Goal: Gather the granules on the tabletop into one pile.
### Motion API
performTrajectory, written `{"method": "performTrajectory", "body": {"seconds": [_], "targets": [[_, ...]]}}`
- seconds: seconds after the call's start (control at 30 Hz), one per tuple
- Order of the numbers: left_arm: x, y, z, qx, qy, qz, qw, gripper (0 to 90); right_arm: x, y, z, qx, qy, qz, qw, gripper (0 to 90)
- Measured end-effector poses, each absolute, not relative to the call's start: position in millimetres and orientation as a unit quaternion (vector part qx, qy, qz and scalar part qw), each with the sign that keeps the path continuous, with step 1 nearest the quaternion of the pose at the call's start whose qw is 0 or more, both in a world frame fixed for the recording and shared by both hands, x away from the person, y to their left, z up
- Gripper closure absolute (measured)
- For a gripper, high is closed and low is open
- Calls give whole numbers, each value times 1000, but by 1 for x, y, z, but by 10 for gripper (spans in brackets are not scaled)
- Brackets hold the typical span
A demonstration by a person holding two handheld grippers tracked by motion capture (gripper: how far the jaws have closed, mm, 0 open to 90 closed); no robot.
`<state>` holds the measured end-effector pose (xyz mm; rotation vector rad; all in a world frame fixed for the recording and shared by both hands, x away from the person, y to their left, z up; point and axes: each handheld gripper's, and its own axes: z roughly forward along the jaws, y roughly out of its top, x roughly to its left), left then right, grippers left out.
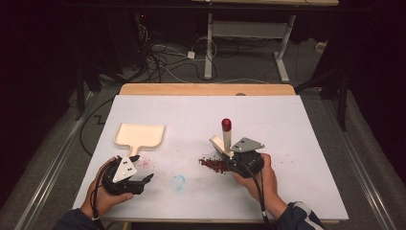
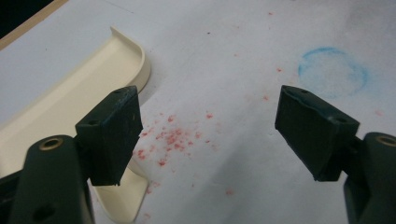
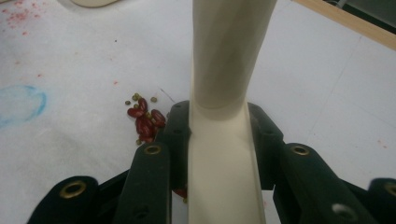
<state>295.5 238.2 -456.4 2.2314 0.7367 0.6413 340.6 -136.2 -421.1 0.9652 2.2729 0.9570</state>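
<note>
A dark room with cables on the floor surrounds the white worktop (image 1: 201,120). In the high view, a cream dustpan (image 1: 140,135) lies toward the worktop's left edge, empty, its handle pointing at the near edge. The left gripper (image 1: 139,170) rests near the front-left corner, just short of that handle. The right gripper (image 1: 229,154) holds a cream brush (image 1: 226,136) with a red tip, upright, beside a pile of red beans (image 1: 213,164) near the front middle.

In the left gripper view, the jaws stand wide apart over red dust specks (image 2: 173,137), the dustpan's handle (image 2: 123,198) beneath the left jaw.

In the right gripper view, the jaws are clamped on the brush's handle (image 3: 224,140), beans (image 3: 144,119) just to its left.

The beans look small, hard and likely to roll and scatter. The dustpan seems light, stiff plastic that may slide; its narrow handle is the place to grip.
</note>
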Motion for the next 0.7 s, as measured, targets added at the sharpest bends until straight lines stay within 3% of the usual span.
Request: {"method": "performTrajectory", "body": {"seconds": [0.3, 0.7], "targets": [[295, 239, -456, 859, 284, 248, 348, 219, 340, -152, -411, 354, 820, 366, 263, 673], [295, 239, -456, 860, 282, 251, 345, 220, 329, -195, -383, 329, 824, 392, 243, 673]]}}
